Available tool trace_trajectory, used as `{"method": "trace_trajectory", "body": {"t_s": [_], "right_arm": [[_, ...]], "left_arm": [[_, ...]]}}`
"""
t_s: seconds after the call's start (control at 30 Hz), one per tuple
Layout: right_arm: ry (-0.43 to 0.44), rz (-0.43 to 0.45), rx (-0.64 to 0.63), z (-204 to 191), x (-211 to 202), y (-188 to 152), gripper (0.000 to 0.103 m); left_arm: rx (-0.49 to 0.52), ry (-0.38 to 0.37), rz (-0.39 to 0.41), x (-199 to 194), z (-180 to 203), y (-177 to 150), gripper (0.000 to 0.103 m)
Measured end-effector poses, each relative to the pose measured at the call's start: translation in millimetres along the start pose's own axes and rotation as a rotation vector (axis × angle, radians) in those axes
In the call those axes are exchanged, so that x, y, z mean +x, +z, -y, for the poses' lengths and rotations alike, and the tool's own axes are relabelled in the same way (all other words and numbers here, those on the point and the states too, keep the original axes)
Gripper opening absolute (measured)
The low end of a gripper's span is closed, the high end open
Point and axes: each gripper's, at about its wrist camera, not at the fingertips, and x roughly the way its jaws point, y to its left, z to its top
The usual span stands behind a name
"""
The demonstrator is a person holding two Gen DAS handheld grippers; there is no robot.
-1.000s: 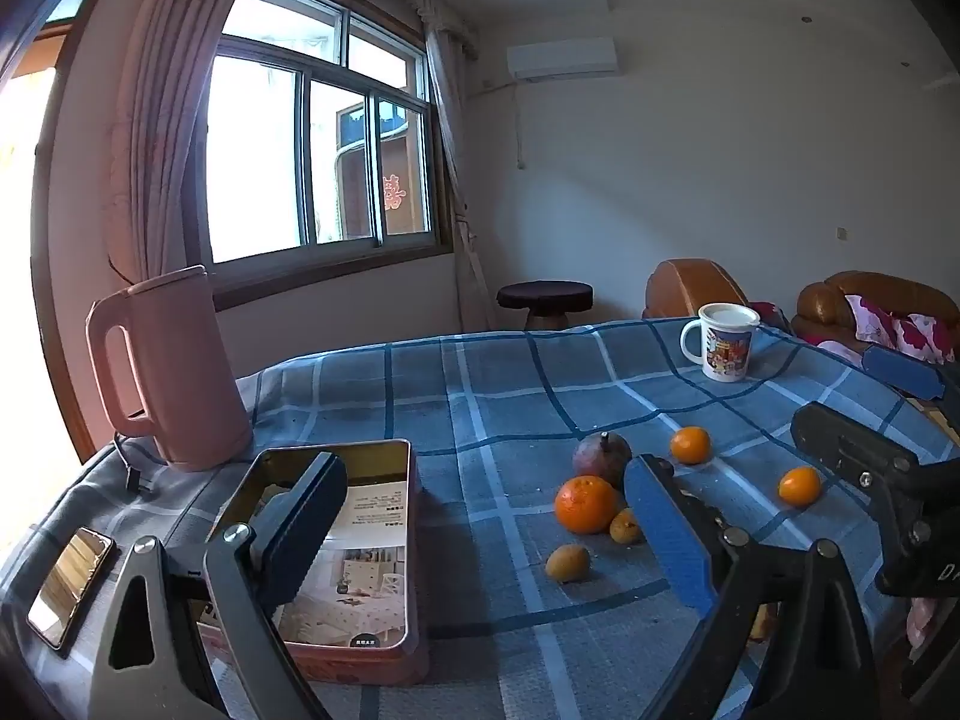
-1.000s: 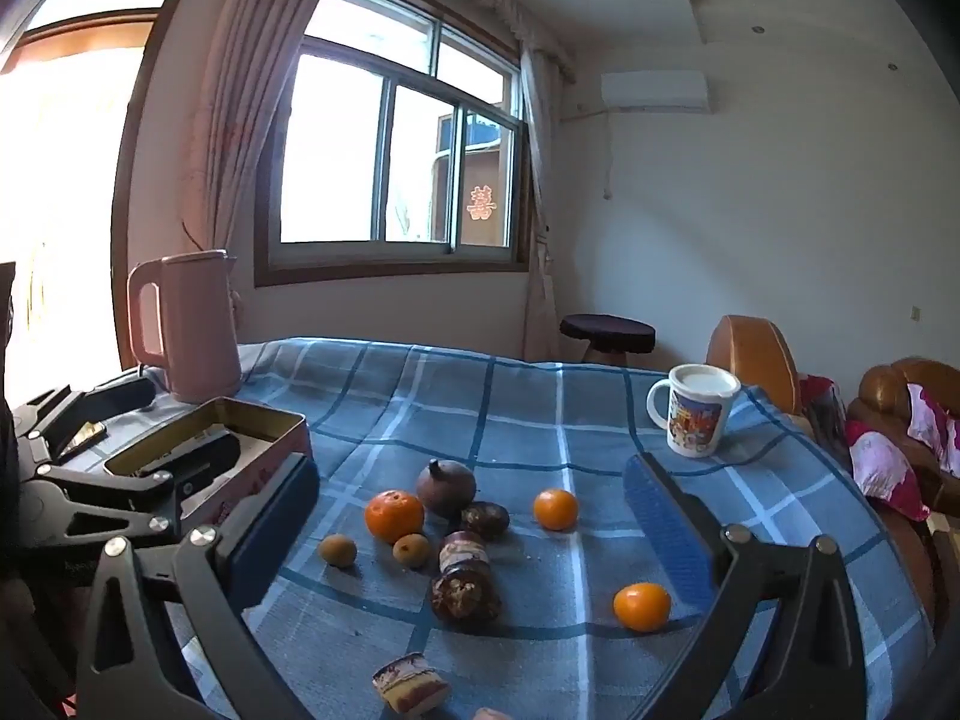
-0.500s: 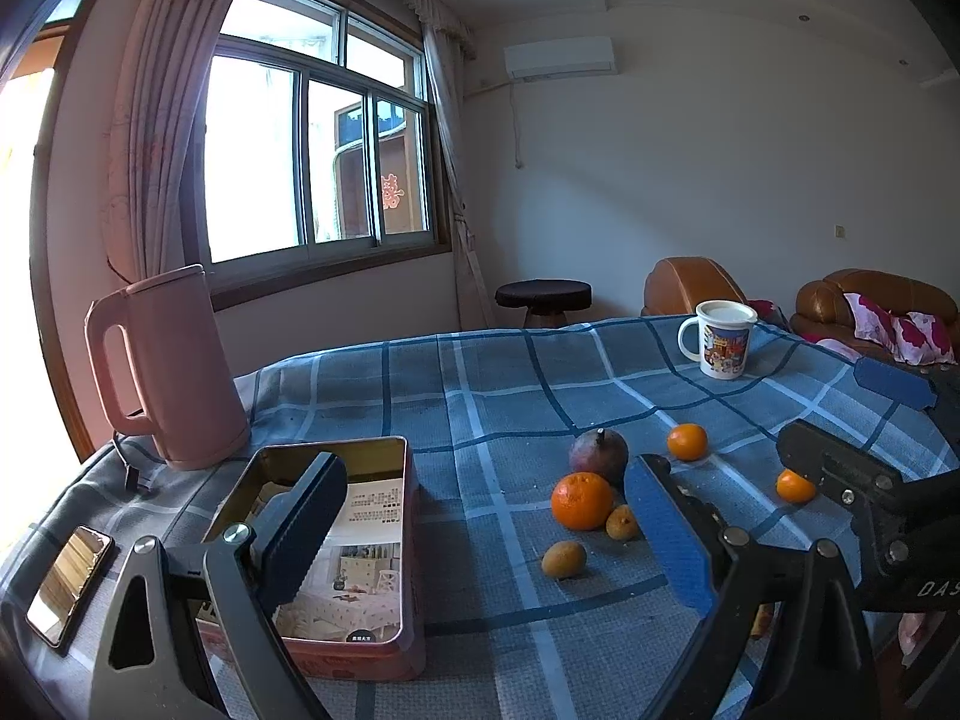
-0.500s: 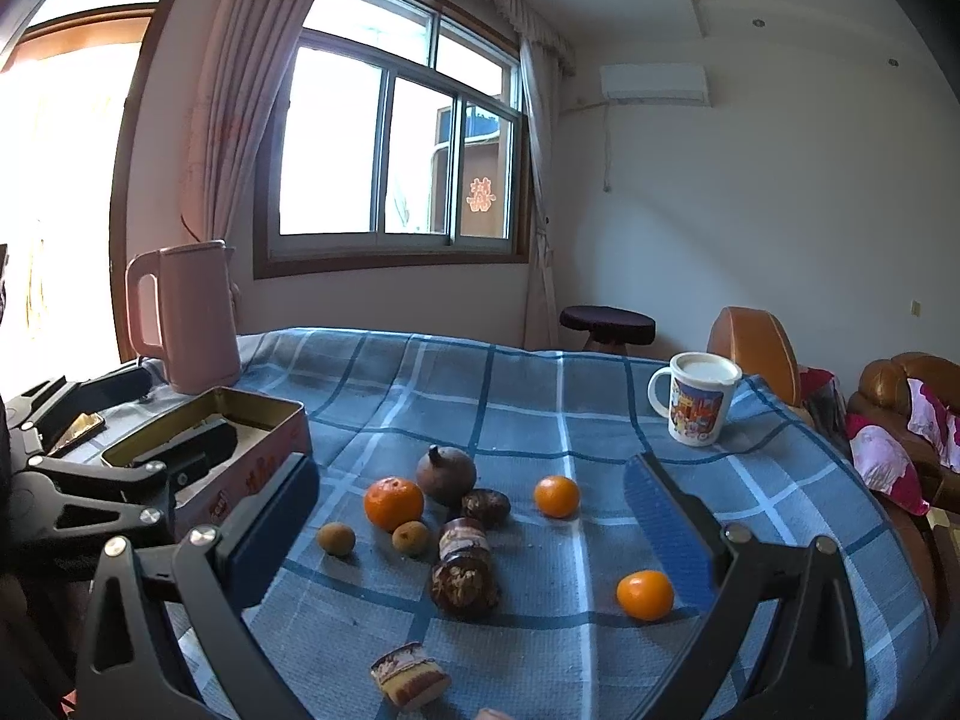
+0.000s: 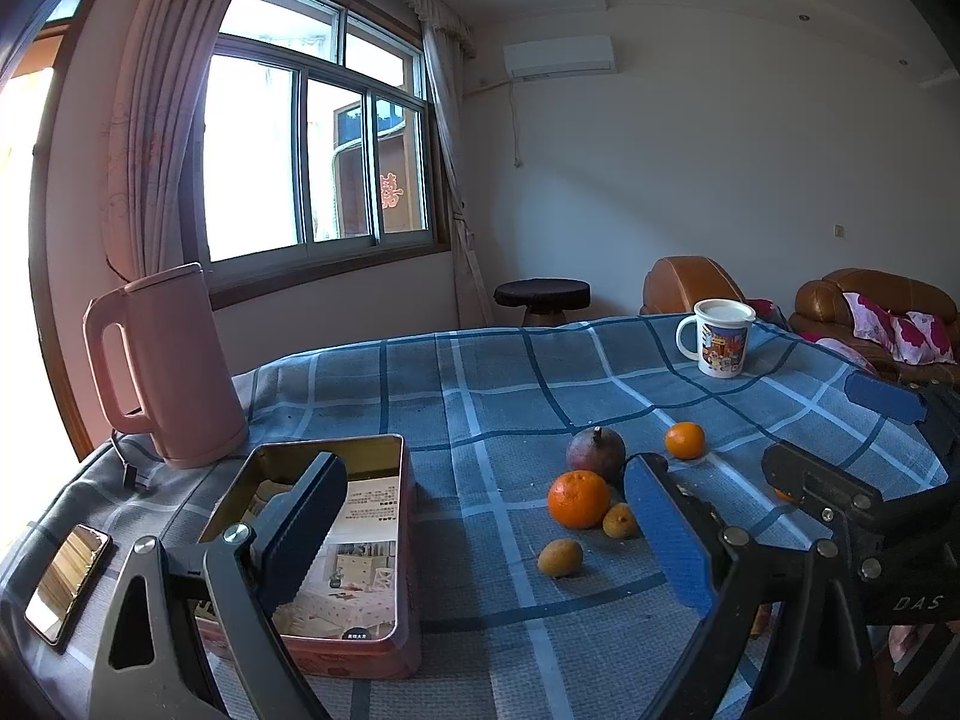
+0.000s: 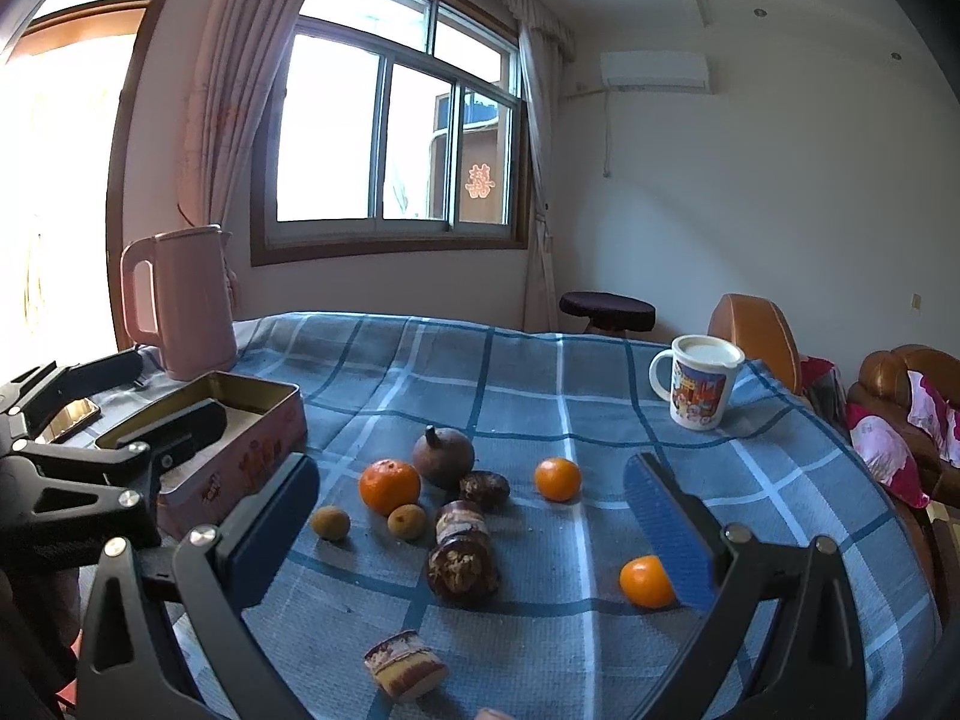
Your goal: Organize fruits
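Observation:
Fruit lies loose on the blue checked tablecloth (image 6: 540,372): a large orange (image 6: 389,485), two small oranges (image 6: 557,479) (image 6: 645,582), a dark purple round fruit (image 6: 443,456) and two small brown fruits (image 6: 329,522) (image 6: 406,521). An open pink tin (image 5: 336,546) sits to their left. My left gripper (image 5: 486,540) is open and empty, over the tin's right edge. My right gripper (image 6: 474,528) is open and empty above the fruit, also seen in the left wrist view (image 5: 840,444).
A pink kettle (image 5: 162,366) stands at the back left, a phone (image 5: 66,582) near the left edge. A printed mug (image 6: 699,381) stands at the back right. Wrapped snacks (image 6: 459,558) and a small cake (image 6: 405,663) lie among the fruit. Sofas are beyond the table.
Both grippers have drifted slightly, so the fruit sits a little lower and closer in the views. Both stay open and empty. No fruit has moved.

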Motion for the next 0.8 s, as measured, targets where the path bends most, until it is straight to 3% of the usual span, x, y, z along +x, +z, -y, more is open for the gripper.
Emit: {"method": "trace_trajectory", "body": {"t_s": [0.8], "right_arm": [[-0.003, -0.014, 0.006, 3.7, 3.9, -7.3, 0.103]], "left_arm": [[0.008, -0.012, -0.015, 3.1, 7.6, -7.1, 0.095]]}}
